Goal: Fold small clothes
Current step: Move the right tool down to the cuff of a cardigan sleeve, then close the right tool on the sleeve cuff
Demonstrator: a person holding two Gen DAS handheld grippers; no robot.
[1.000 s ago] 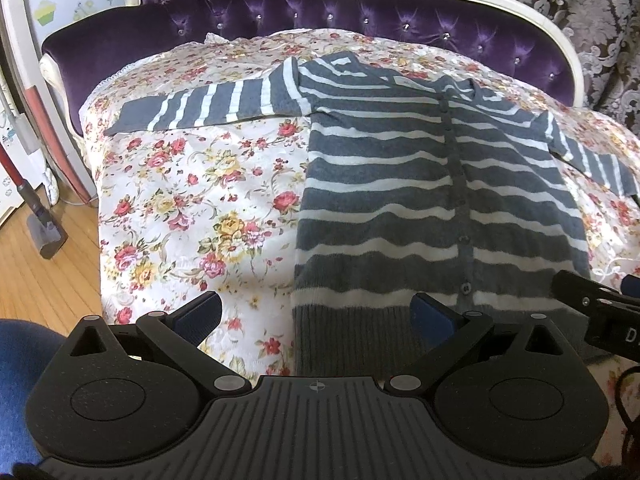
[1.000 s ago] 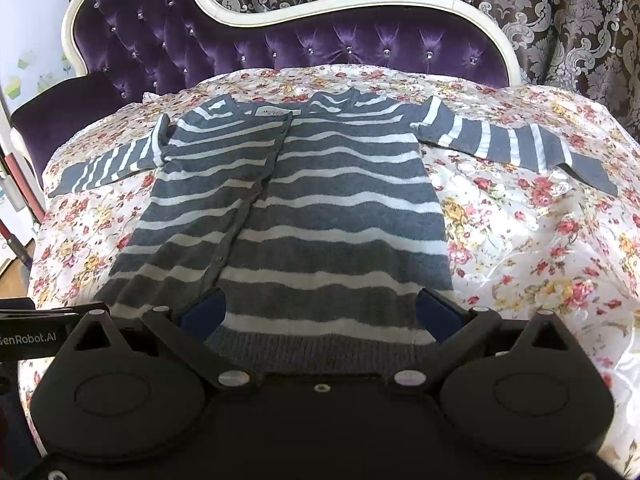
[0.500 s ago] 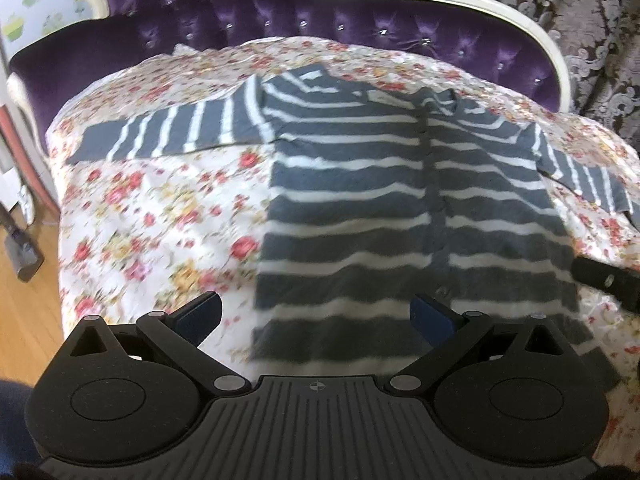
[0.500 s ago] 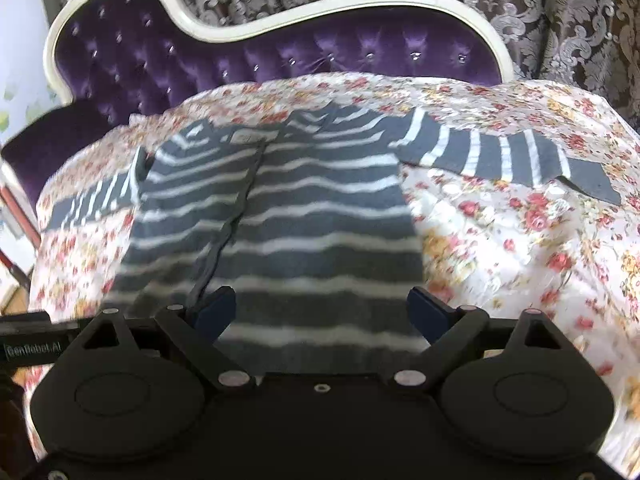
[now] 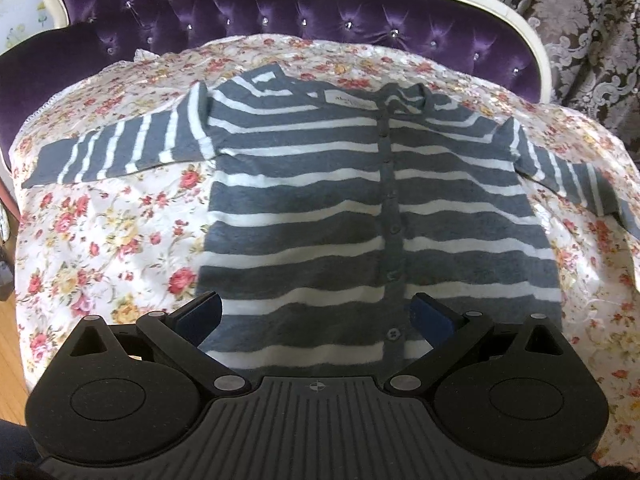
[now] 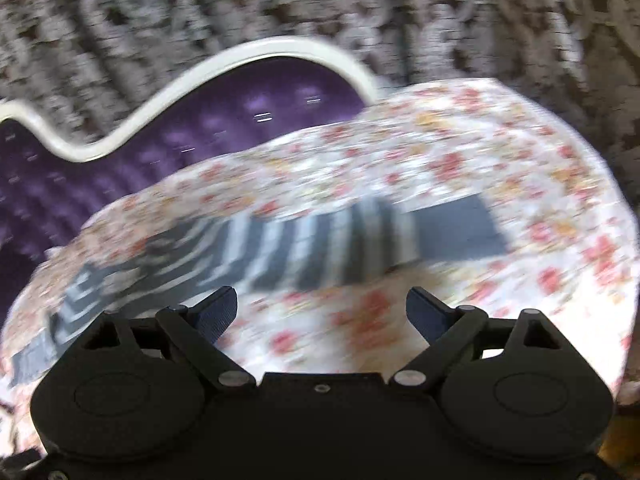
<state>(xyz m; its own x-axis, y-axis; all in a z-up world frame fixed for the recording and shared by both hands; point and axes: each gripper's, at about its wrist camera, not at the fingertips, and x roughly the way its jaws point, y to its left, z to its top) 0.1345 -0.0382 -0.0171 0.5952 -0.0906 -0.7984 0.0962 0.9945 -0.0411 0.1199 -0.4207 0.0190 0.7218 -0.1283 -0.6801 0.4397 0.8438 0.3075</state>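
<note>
Swinging my right gripper [image 6: 320, 312] from the hem toward the far sleeve, view blurred, jaws spread wide; my left gripper [image 5: 316, 312], equally agape, now hovers centred over the striped cardigan [image 5: 360, 208] lying flat, buttoned, on the floral sheet [image 5: 104, 240]

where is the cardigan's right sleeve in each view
Left wrist: the right sleeve runs off the cardigan to the picture's right edge.
Right wrist: the same sleeve, blurred, crosses the middle, cuff to the right.
Shared landmark: the purple sofa back, upper left in the right wrist view.
</note>
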